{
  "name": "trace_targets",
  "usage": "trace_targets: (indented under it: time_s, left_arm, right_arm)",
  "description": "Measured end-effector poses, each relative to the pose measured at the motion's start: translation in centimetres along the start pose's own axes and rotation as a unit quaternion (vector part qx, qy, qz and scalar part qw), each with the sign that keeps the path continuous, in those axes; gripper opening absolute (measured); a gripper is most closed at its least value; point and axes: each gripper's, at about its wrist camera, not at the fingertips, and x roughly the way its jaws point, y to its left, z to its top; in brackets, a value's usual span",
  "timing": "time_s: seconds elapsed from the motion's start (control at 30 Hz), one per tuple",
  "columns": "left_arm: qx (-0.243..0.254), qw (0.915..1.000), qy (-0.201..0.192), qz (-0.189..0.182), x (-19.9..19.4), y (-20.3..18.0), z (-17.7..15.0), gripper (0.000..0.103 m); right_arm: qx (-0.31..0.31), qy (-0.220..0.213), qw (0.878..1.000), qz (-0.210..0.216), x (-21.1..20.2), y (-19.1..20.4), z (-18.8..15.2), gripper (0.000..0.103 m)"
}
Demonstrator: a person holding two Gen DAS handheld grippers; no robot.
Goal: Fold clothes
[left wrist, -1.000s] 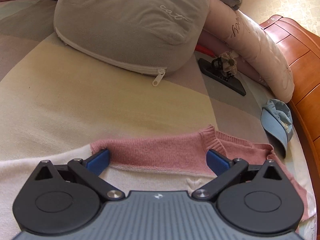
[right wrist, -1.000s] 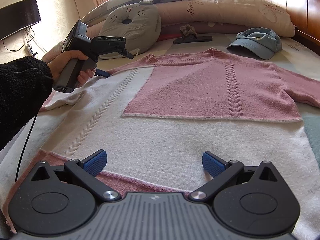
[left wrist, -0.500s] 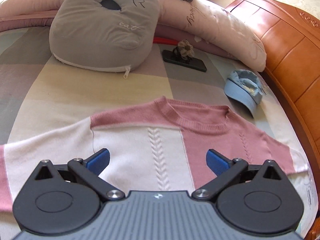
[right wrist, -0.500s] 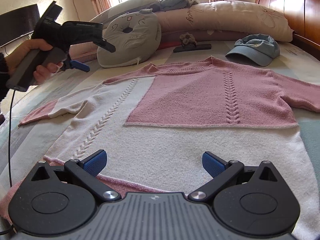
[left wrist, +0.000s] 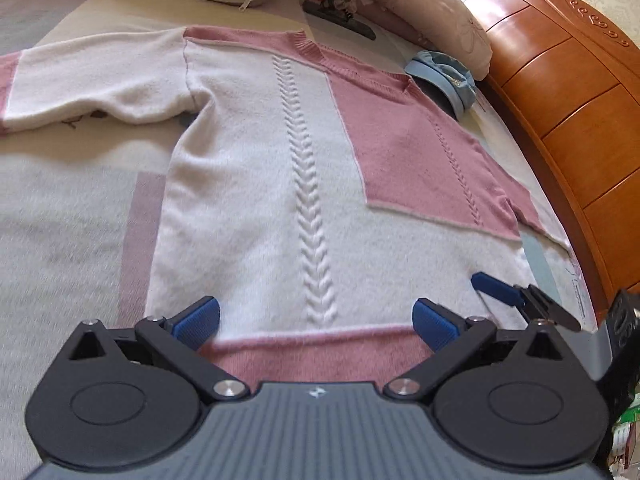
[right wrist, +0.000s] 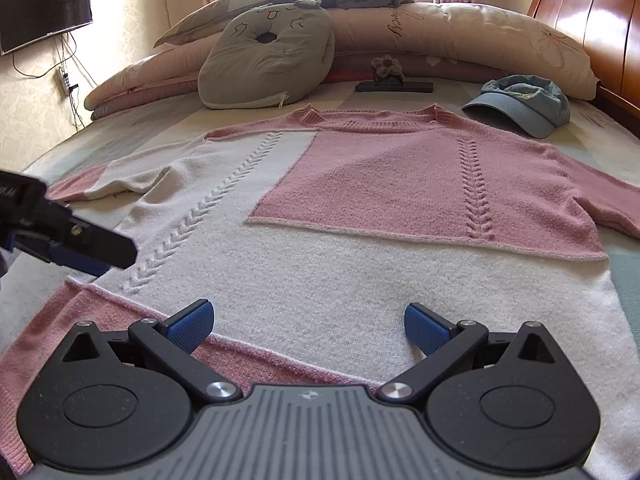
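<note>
A pink and white sweater (right wrist: 360, 216) is lying flat and face up on the bed (left wrist: 60, 216), its collar pointing toward the pillows (right wrist: 460, 40) and its pink hem nearest the two grippers. The left gripper (left wrist: 316, 318) is hovering over the hem with its blue fingers (left wrist: 198, 316) spread wide and nothing between them; the right gripper (right wrist: 308, 322) is sitting over the same hem further along, its fingers (right wrist: 424, 324) likewise parted and empty. In the left wrist view the right gripper is poking in at the lower right edge, only one blue finger and part of its black body showing. In the right wrist view the left gripper is entering from the left edge, mostly cut off. A blue cap (right wrist: 524, 100) is resting on the bed just beside the sweater's shoulder, and a dark flat object (right wrist: 394, 86) with a small flower-like thing on it is lying beyond the collar; what it is I cannot make out. A grey cat-face cushion (right wrist: 268, 60) is leaning against the pillows. The sweater's far sleeve is running out of frame in the right wrist view.
</note>
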Motion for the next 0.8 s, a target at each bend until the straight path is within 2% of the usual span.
trace_targets:
  time_s: [0.13,0.23,0.4,0.47,0.53,0.6,0.7,0.8]
  left_arm:
    - [-0.005,0.9999,-0.006,-0.009,-2.0,0.2,-3.7,0.102]
    - [0.016,0.9996,-0.020,0.007,-3.2,-0.5,-6.2,0.102]
    - [0.063,0.9945,-0.076,0.036,-4.2,-2.6,-9.5,0.102]
    - [0.092,0.9919,-0.074,0.047,-3.5,-3.4,-10.7,0.102]
    - [0.139,0.9849,-0.072,0.075,-3.3,-4.4,-11.9,0.102]
    - [0.173,0.9788,-0.054,0.096,-3.5,-5.3,-12.7,0.102]
    - [0.195,0.9739,-0.039,0.110,-4.4,-5.5,-13.6,0.102]
    - [0.181,0.9737,-0.066,0.121,-5.9,-5.0,-12.8,0.102]
  right_arm:
    - [-0.018,0.001,1.000,-0.009,0.2,0.4,-0.1,0.103]
    - [-0.023,0.003,1.000,-0.011,0.2,0.5,-0.2,0.103]
    - [-0.028,0.001,1.000,-0.012,0.3,0.7,-0.3,0.103]
    - [-0.031,-0.001,0.999,-0.012,0.3,0.8,-0.3,0.103]
    - [-0.028,-0.002,1.000,-0.008,0.2,0.6,-0.4,0.103]
    - [-0.026,-0.002,1.000,-0.006,0.2,0.4,-0.5,0.103]
    - [-0.038,0.006,0.999,-0.011,0.1,0.5,-0.9,0.103]
    - [-0.055,0.018,0.998,-0.030,-0.7,1.2,-1.4,0.103]
